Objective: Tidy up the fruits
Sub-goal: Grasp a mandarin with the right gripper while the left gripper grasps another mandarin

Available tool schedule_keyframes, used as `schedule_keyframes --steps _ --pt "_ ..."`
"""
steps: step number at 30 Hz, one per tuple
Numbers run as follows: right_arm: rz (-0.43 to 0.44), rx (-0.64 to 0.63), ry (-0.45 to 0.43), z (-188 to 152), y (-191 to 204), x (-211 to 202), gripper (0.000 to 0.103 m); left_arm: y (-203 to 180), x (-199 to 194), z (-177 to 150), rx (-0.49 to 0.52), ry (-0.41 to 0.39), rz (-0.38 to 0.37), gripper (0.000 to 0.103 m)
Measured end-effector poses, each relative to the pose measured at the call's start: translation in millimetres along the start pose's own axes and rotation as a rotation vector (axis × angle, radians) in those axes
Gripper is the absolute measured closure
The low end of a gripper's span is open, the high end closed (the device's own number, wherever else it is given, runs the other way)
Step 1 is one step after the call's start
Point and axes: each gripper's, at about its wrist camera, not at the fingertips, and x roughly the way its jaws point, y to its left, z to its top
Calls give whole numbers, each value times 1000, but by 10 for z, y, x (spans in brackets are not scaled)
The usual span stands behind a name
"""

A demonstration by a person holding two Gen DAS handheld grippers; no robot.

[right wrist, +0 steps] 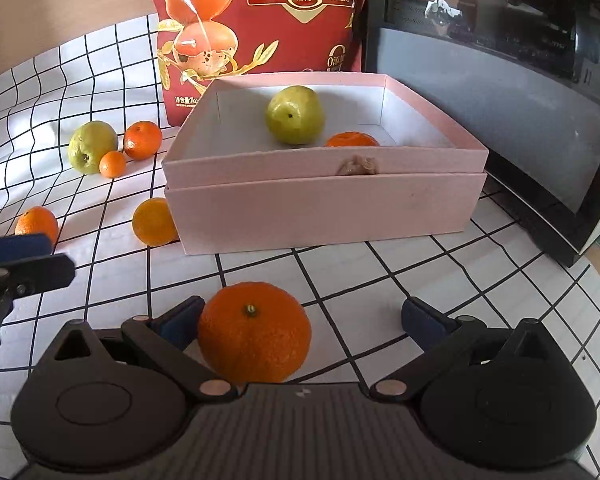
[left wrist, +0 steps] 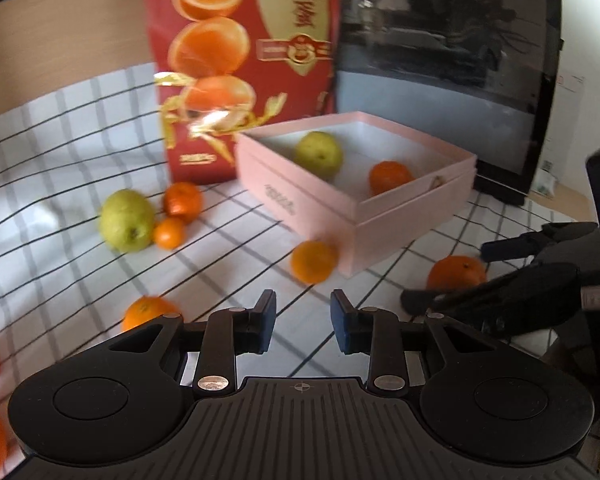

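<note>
I am bracketing the orange (right wrist: 254, 332) on the checked cloth (right wrist: 380, 280) with my right gripper (right wrist: 300, 320), jaws spread wide for a grab toward the pink box (right wrist: 324, 212); my left gripper (left wrist: 303, 320) is hovering, parted and empty.

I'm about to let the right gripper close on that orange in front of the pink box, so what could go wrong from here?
The orange sits off-centre between the open fingers of the right gripper, touching or nearly touching its left pad with a wide gap on the other side; closing may roll it sideways.

The left gripper hangs open close by, so the two could bump.

The pink box has a tall front wall; a low carry could clip it.
</note>
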Motion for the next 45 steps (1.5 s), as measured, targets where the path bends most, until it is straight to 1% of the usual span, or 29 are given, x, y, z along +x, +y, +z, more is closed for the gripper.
schedule_keyframes --steps 3,5,7,10,14,17,19,23,26,29,32,37,40,42,45 --pt "3 1 -1 -3 -4 -3 0 -1 247 141 58 76 -50 69" --pt "3 1 -1 -6 -1 -5 0 13 400 186 76 111 -57 68" --pt "2 2 -1 -9 6 -9 0 43 494 208 64 125 -37 68" --pt "1 1 1 -5 9 -6 0 81 554 229 30 149 -49 67" --pt "2 3 0 -6 7 -5 0 19 605 288 55 168 -67 67" --pt "3 -2 3 -5 8 -4 0 -2 602 359 54 157 -62 67" --pt "13 -12 8 -8 3 -12 0 1 652 394 48 161 -52 64" --pt "21 -21 7 -25 6 -25 0 32 848 429 21 210 -3 64" --pt "30 -27 7 -20 4 -17 0 86 883 451 -25 215 1 65" --pt "29 -26 6 -23 4 -18 0 131 842 443 -55 223 3 65" --pt "30 -26 7 -23 2 -16 0 150 703 363 -84 225 20 65" --pt "37 -34 17 -12 4 -17 0 110 252 100 -180 206 9 66" --pt "66 -62 25 -26 5 -41 0 41 -8 -80 -226 197 -11 66" --pt "87 -84 29 -59 8 -80 0 -27 -131 -189 -252 197 -18 66" --pt "106 -97 43 -88 6 -141 1 -102 -203 -270 -273 194 -34 66"
